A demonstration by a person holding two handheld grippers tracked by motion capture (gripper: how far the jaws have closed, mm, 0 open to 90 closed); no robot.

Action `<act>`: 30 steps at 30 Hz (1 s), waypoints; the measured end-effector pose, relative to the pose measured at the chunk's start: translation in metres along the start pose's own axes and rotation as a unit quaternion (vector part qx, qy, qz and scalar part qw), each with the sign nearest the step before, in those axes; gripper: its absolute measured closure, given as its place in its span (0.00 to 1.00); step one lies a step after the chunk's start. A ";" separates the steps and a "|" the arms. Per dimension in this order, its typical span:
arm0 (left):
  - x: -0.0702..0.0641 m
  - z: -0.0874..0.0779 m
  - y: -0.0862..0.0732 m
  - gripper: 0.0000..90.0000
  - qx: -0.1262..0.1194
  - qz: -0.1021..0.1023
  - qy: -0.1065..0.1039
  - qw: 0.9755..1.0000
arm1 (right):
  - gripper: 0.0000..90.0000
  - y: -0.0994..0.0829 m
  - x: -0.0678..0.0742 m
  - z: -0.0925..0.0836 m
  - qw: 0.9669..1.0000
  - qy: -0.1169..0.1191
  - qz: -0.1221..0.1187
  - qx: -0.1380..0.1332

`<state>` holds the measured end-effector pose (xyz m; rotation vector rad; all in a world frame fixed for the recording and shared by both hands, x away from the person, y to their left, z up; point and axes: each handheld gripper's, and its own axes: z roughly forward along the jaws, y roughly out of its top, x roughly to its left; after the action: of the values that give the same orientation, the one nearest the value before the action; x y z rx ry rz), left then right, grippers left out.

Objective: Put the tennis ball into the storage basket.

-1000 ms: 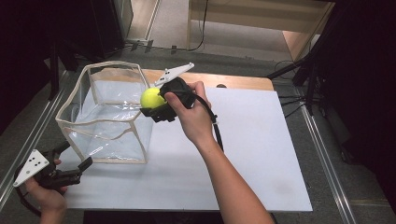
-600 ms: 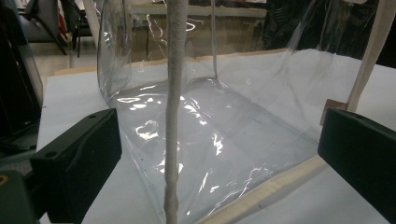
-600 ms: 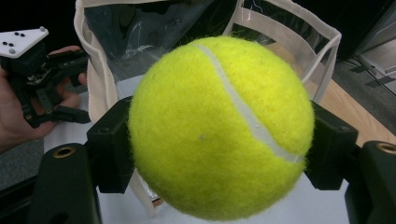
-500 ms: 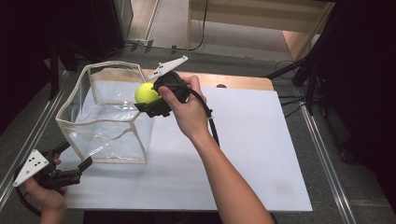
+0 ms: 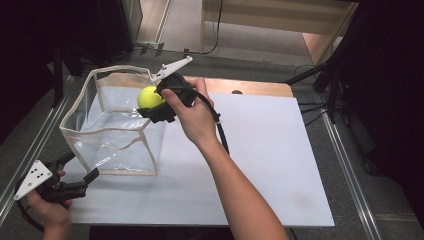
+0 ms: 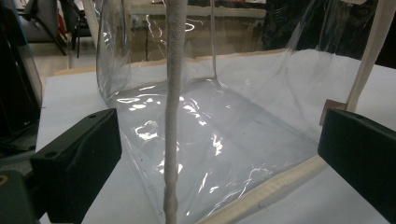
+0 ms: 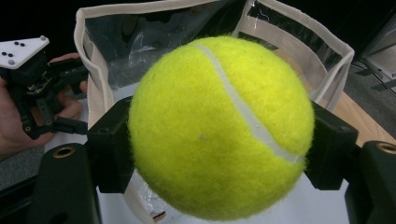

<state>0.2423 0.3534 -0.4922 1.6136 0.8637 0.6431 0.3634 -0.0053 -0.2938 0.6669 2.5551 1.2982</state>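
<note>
The tennis ball [image 7: 219,128] is a fuzzy, bright yellow-green sphere with a pale curved seam running across its felt. It sits clamped between the two black, blocky jaws of the right gripper [image 5: 156,106], whose pads press into its sides, so the jaws are closed on the ball and hold it clear of the table. In the high view the ball [image 5: 150,97] hangs over the right rim of the clear bag [image 5: 117,132], above its open mouth.

The bag is a boxy, soft-sided container of glossy transparent plastic, edged all round with cream fabric binding; its walls are creased and throw bright reflections. It stands upright on the white board [image 5: 270,150], a smooth matte sheet that covers most of the table, with a strip of brown wood showing along the far edge.

The left gripper [image 5: 75,177] rests low at the near left corner of the board, just in front of the bag's near corner, with its grey three-cornered plate on top. In the left gripper view its jaws stand wide apart with nothing pressed between them; the bag's bound corner seam [image 6: 173,116] rises straight ahead between them.
</note>
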 end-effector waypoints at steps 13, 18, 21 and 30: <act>-0.001 0.000 0.000 0.00 0.001 0.000 0.000 1.000 | 0.26 0.008 0.000 0.015 1.000 0.008 -0.004 0.005; -0.001 0.000 0.000 0.00 0.000 -0.001 -0.001 1.000 | 0.26 0.010 0.000 0.019 1.000 0.009 -0.005 0.007; -0.001 0.000 0.000 0.00 -0.001 -0.002 -0.001 1.000 | 0.26 0.010 0.000 0.023 1.000 0.010 -0.004 0.010; 0.000 0.000 0.000 0.00 -0.001 -0.002 -0.001 1.000 | 0.26 0.010 0.000 0.031 1.000 0.014 -0.004 0.015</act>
<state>0.2420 0.3530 -0.4922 1.6100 0.8635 0.6388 0.3778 0.0223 -0.3042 0.6484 2.6011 1.2776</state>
